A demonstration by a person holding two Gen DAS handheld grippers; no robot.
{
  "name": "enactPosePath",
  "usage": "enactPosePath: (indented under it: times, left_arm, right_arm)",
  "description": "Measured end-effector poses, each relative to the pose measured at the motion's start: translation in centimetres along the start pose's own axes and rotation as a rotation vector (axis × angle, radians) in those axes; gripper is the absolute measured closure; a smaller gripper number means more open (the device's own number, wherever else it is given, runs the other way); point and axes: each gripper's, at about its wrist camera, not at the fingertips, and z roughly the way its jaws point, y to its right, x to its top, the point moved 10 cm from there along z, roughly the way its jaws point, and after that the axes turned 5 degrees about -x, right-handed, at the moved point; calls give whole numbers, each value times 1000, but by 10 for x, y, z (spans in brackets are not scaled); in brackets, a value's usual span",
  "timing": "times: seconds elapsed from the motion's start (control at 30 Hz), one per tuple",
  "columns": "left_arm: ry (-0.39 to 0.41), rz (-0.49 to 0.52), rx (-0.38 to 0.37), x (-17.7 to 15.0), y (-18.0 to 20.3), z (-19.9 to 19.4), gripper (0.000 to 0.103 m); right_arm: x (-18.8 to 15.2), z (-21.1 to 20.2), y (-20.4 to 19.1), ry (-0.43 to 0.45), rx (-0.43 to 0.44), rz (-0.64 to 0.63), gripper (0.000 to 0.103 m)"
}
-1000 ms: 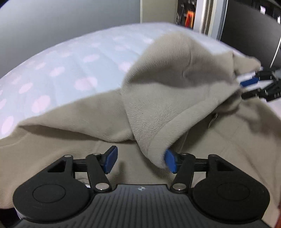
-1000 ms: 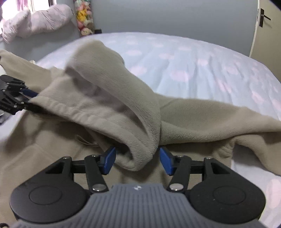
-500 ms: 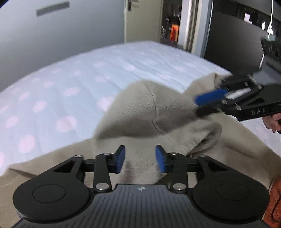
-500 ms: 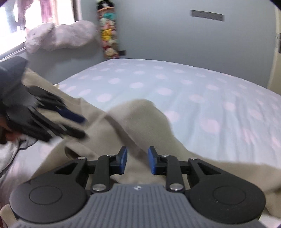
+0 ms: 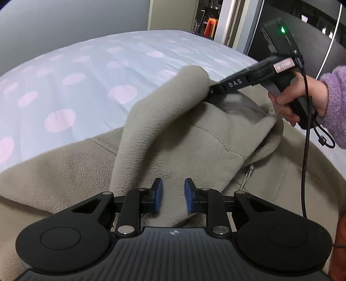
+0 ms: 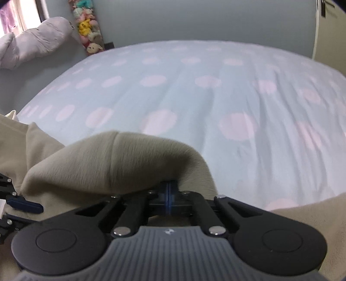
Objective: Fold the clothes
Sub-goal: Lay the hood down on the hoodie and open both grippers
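A beige fleece hoodie (image 5: pixel 173 134) lies on the bed with its hood lifted into a peak. My left gripper (image 5: pixel 173 196) is low over the hood's near edge. Its blue pads stand a narrow gap apart, with fleece showing between them. My right gripper (image 6: pixel 169 194) is shut on the hood's edge, and the fabric (image 6: pixel 112 160) drapes over its pads. In the left wrist view the right gripper (image 5: pixel 213 91) holds the hood's peak up, with a hand (image 5: pixel 298 103) in a purple sleeve on its handle. The left gripper (image 6: pixel 21 205) shows at the right wrist view's left edge.
The bed (image 6: pixel 194 97) has a pale blue cover with pink dots. A lilac pillow (image 6: pixel 32 39) and a column of plush toys (image 6: pixel 90 30) stand by the far wall. A doorway (image 5: pixel 205 19) and a dark cabinet (image 5: pixel 313 32) lie beyond the bed. A black cable (image 5: pixel 306 162) hangs from the right gripper.
The right gripper has closed on the hood's edge and lifted it. The left gripper's pads have narrowed from wide open to a small gap and moved onto the hood's near edge.
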Motion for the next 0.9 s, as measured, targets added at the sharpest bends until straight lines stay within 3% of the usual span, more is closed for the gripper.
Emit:
enactPosePath:
  times: [0.03, 0.13, 0.17, 0.2, 0.23, 0.3, 0.47, 0.6, 0.8, 0.87, 0.9]
  left_arm:
    - [0, -4, -5, -1, -2, 1, 82]
    - [19, 39, 9, 5, 3, -13, 79]
    - [33, 63, 24, 9, 6, -20, 76]
    - [36, 83, 35, 14, 7, -23, 66]
    - [31, 99, 44, 19, 7, -23, 51]
    - [20, 132, 61, 29, 7, -22, 45]
    - [-8, 213, 104, 54, 7, -19, 42]
    - [-30, 279, 139, 74, 7, -17, 41]
    - [-100, 382, 144, 84, 12, 14, 42]
    - [-131, 398, 128, 84, 11, 27, 48]
    - [-145, 393, 113, 83, 11, 33, 62]
  right_arm:
    - [0, -3, 1, 0, 15, 8, 103]
    - [3, -26, -2, 15, 48, -21, 87]
    - [3, -38, -3, 24, 60, -44, 74]
    - [3, -48, -5, 33, 65, -73, 66]
    - [5, -57, -7, 41, 67, -104, 65]
    - [9, -74, -11, 53, 64, -166, 63]
    - [21, -87, -14, 34, 39, -266, 57]
    - [30, -80, -25, 10, 42, -396, 41]
    - [31, -43, -26, -94, 52, -563, 39]
    - [30, -25, -19, -141, 61, -560, 39]
    - [30, -17, -15, -157, 68, -550, 40]
